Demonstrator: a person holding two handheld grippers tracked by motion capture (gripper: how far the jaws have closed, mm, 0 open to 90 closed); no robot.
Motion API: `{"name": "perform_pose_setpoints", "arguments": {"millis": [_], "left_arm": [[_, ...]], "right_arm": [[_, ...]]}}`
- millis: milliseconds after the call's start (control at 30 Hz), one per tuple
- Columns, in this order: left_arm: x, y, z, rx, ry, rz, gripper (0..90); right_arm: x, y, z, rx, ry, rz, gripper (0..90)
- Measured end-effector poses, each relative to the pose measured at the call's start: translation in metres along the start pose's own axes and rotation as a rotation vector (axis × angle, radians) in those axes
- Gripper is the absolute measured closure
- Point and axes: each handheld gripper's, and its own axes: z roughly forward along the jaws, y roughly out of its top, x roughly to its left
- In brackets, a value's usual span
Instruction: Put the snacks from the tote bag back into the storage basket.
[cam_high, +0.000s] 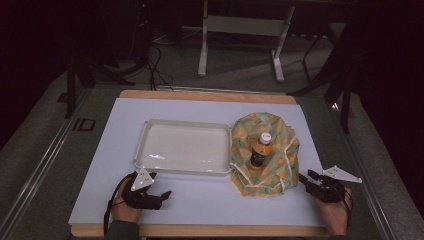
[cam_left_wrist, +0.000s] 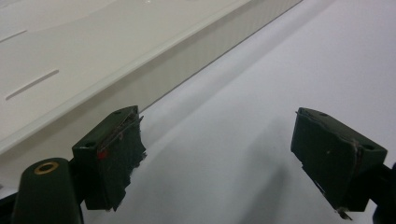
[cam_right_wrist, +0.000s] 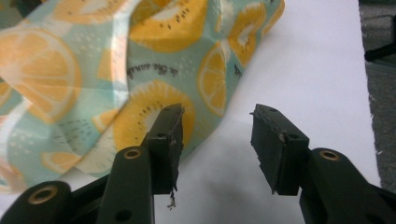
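We hold the right hand-held gripper (cam_high: 306, 179) just off the 4 o'clock edge of the fruit-print cloth bag (cam_high: 267, 150), its jaws spread wide with nothing between them. In the right gripper view the fabric (cam_right_wrist: 116, 70) lies just beyond the left jaw, near it but, as far as we can tell, not pinched. The left hand-held gripper (cam_high: 159, 186) rests near the 7 o'clock corner of the tabletop (cam_high: 200, 205), its jaws also wide and empty, pointing along the near wall of the white tray (cam_high: 186, 171).

We judge the step in hand to be taking hold of the bag's edge. To do it well, we should slide one jaw low along the tabletop under the loose hem, keep the other above it, and close on a single fold of cloth rather than a bunched wad. We should pull gently, since the bottle could tip if the fabric drags under it.

The bag lies open at the tray's 3 o'clock side, touching its rim, and holds an orange bottle (cam_high: 260, 150) with a white cap, standing upright in the middle of the cloth. The tray holds nothing.
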Motion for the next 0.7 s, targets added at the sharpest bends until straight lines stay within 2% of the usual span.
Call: {"name": "perform_pose_setpoints", "arguments": {"millis": [300, 433, 567, 633, 700], "left_arm": [[0.0, 0.0, 0.0, 0.005, -0.012, 0.0, 16.6], [0.0, 0.0, 0.0, 0.004, -0.013, 0.001, 16.6], [0.001, 0.0, 0.001, 0.009, -0.016, 0.0, 16.7], [0.0, 0.0, 0.001, 0.009, -0.015, 0.001, 16.7], [0.001, 0.001, 0.001, 0.012, -0.018, 0.004, 16.7]], "right_arm": [[0.004, 0.014, -0.009, 0.028, 0.004, -0.06, 57.7], [0.005, 0.021, -0.014, 0.021, 0.01, -0.065, 58.0], [0.012, 0.032, -0.018, 0.043, 0.018, -0.118, 58.3], [0.014, 0.034, -0.018, 0.05, 0.021, -0.127, 58.7], [0.018, 0.041, -0.019, 0.065, 0.039, -0.151, 61.5]]}}
